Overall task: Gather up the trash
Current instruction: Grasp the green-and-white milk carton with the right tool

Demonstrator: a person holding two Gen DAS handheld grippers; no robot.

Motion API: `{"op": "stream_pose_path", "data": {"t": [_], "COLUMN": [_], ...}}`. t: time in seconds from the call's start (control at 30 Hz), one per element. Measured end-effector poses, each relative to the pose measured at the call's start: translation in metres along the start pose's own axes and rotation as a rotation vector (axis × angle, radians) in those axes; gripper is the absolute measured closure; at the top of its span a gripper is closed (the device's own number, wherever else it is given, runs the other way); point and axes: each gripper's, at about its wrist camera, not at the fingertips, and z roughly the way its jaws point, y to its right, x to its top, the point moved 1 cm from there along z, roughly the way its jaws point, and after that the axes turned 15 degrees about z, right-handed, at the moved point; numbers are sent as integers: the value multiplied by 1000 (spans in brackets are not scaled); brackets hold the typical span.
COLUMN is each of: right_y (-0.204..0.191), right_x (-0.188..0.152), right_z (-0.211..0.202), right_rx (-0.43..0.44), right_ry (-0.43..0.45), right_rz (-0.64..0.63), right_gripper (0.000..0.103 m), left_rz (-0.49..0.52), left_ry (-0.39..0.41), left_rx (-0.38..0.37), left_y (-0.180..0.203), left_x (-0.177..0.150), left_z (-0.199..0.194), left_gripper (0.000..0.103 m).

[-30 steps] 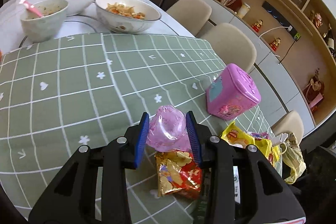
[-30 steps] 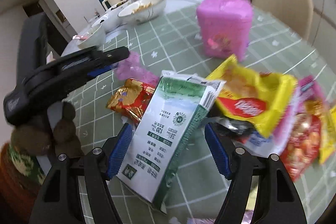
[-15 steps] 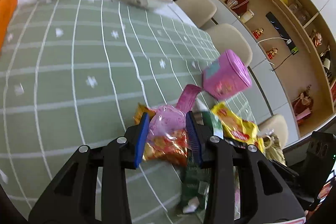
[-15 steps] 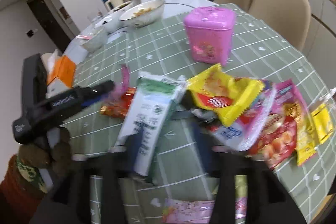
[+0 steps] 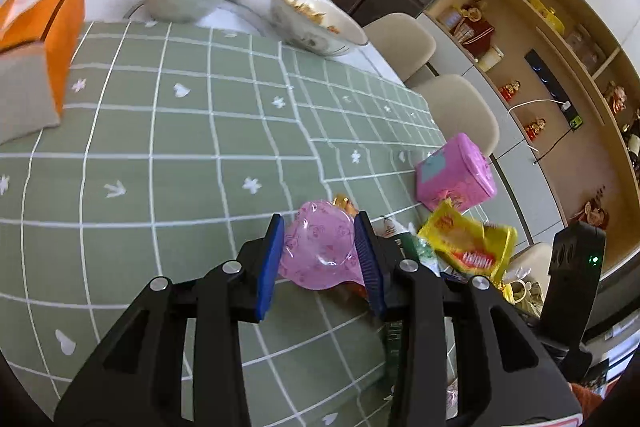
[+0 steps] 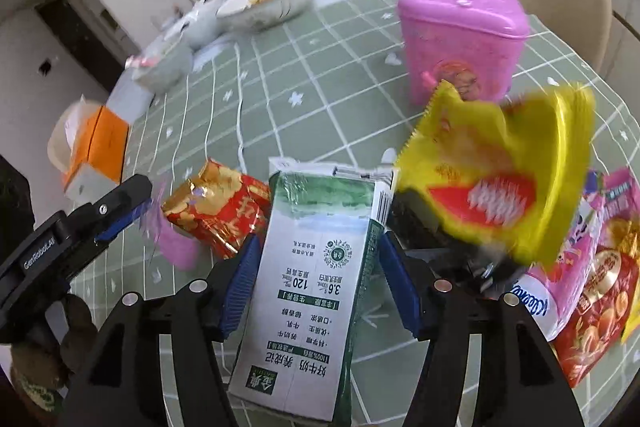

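Green grid-patterned tablecloth (image 5: pixel 168 131) is seen over a dining table, with beige chairs (image 5: pixel 460 111) and a wooden display shelf (image 5: pixel 560 67) along the right. Bowls of food (image 5: pixel 316 21) are set at the far end; an orange tissue box (image 5: pixel 44 39) stands at far left.

Left gripper (image 5: pixel 318 253): jaws partly closed, blue pads pressed on a crumpled pink plastic wrapper (image 5: pixel 320 251), which is held above the cloth.

Right gripper (image 6: pixel 320 287): jaws opening, set wide; a green-and-white milk carton (image 6: pixel 312 287) lies between the pads. Contact of the pads with the carton sides cannot be told for certain.

Trash is clustered at the near right: a red-gold snack packet (image 6: pixel 216 207) just left of the carton, a yellow snack bag (image 6: pixel 500 179) (blurred) to its right, more wrappers (image 6: pixel 592 291) beyond. A pink lidded box (image 6: pixel 460 39) stands farther back.
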Motion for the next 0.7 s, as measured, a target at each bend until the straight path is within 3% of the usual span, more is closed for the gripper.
{"op": "stream_pose_path", "data": {"t": [0.13, 0.17, 0.2, 0.23, 0.5, 0.53, 0.6, 0.63, 0.67, 0.7], "right_y": [11, 17, 20, 26, 71, 76, 78, 77, 74, 70], "right_x": [-12, -16, -19, -23, -35, -34, -32, -33, -33, -33], "right_z": [-20, -30, -38, -51, -129, -131, -127, -123, -115, -106], "right_rx": [-43, -41, -33, -48, -72, -59, -26, -1, 48, 45], "right_ry": [20, 25, 29, 39, 194, 195, 165, 139, 95, 66], "right_rz": [-70, -74, -80, -92, -105, -90, -71, -77, -96, -118], "right_gripper": [54, 63, 81, 90, 90, 88, 55, 29, 29, 29], "left_rz": [-9, -6, 0, 2, 41, 43, 42, 39, 35, 30], "left_ry": [-63, -73, -82, -85, -80, -78, -72, -71, -68, -65], "left_rx": [-34, -44, -53, -59, -110, -113, -109, -105, -102, -97], "left_y": [3, 6, 12, 16, 67, 71, 79, 80, 81, 80], "left_x": [-10, -14, -17, -18, -26, -27, -30, -30, -30, -30], "left_z": [15, 18, 22, 23, 18, 16, 11, 9, 8, 6], "left_gripper": [69, 69, 69, 69, 69, 69, 69, 69, 69, 69]}}
